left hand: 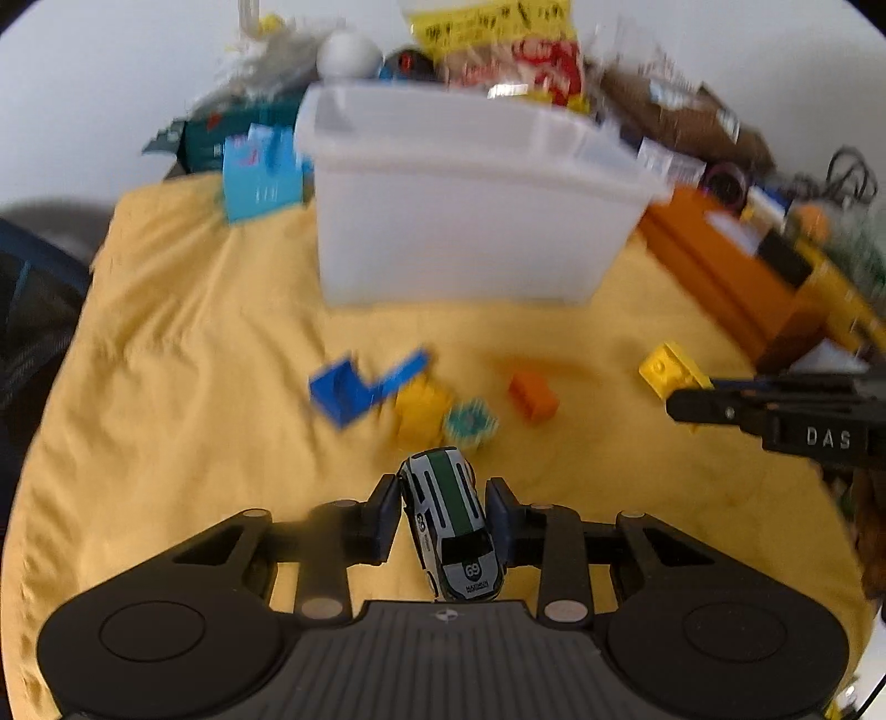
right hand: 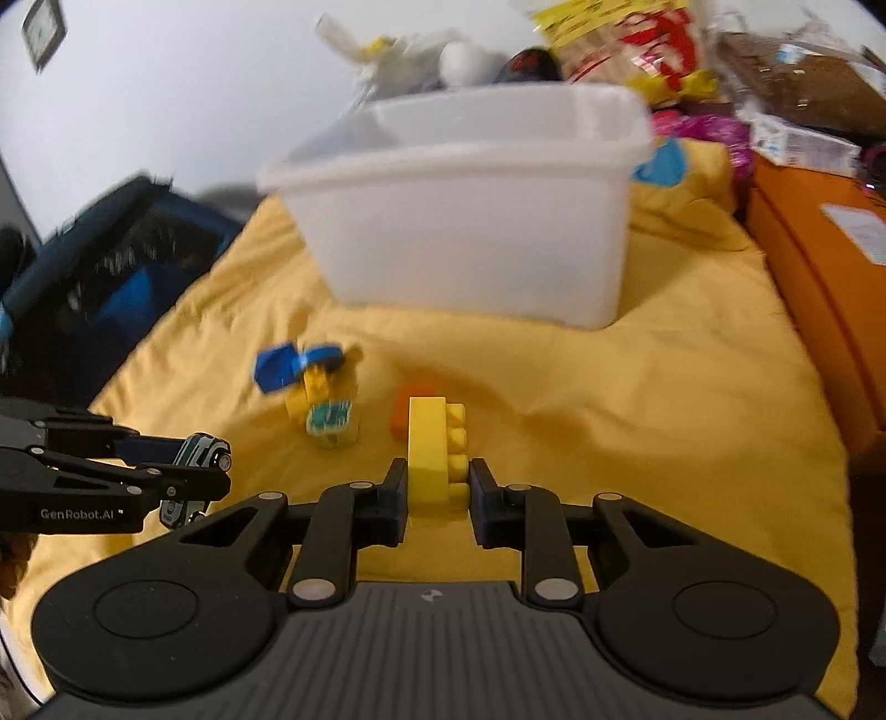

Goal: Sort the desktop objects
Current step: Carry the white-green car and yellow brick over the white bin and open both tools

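Note:
My left gripper [left hand: 443, 493] is shut on a grey toy car [left hand: 451, 526] with a green stripe and the number 69, held above the yellow cloth. It also shows in the right wrist view [right hand: 199, 471] at the left. My right gripper [right hand: 434, 482] is shut on a yellow building brick [right hand: 432, 454]; the brick also shows in the left wrist view [left hand: 673, 371]. A white plastic bin [left hand: 459, 199] stands open at the back of the cloth, also in the right wrist view [right hand: 465, 210]. Loose on the cloth lie a blue piece [left hand: 354, 387], a yellow brick [left hand: 421, 410], a teal block [left hand: 470, 423] and an orange brick [left hand: 531, 396].
An orange box [right hand: 819, 266] borders the cloth on the right. Snack bags [left hand: 498, 44], a white ball [left hand: 346, 52] and a blue carton [left hand: 260, 171] crowd the back behind the bin. A dark chair [right hand: 111, 266] stands at the left edge.

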`<action>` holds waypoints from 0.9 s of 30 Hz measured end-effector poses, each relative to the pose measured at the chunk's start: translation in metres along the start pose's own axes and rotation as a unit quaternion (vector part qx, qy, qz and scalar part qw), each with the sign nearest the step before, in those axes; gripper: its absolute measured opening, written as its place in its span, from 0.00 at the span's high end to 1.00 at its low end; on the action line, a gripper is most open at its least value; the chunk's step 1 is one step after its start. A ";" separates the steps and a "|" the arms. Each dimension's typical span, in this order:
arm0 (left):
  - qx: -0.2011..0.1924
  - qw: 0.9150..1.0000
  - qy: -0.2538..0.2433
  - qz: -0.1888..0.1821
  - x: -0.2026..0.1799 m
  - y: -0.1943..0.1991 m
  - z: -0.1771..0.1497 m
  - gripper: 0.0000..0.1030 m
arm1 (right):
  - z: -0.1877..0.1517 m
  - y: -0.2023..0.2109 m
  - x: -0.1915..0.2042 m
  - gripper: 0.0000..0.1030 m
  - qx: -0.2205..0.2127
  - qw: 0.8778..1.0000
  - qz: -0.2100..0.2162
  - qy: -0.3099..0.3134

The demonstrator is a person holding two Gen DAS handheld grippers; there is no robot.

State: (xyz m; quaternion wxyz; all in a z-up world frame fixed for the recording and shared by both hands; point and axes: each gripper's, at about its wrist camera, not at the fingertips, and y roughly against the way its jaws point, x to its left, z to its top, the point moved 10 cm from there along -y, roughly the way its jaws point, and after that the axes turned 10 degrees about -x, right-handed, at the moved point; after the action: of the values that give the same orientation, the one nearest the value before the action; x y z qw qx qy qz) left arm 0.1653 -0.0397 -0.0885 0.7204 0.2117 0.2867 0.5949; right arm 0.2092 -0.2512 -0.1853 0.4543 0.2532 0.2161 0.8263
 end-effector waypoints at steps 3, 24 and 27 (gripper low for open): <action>-0.027 1.000 0.005 -0.010 -0.007 0.007 0.032 0.64 | 0.021 0.011 -0.005 0.76 -0.021 1.000 0.000 -0.017; -0.084 0.996 0.008 -0.023 -0.010 -0.007 0.216 0.64 | 0.197 0.015 -0.035 0.76 -0.105 0.994 -0.005 -0.012; -0.082 0.996 -0.002 -0.023 -0.011 -0.011 0.229 0.64 | 0.209 0.007 -0.035 0.76 -0.100 0.995 -0.006 -0.006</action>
State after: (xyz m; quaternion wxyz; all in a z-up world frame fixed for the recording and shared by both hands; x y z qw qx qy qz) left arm 0.3246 -0.0445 0.0767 0.7496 0.1464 0.2398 0.5993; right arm 0.3491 -0.2579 -0.0266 0.4838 0.2103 0.1317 0.8393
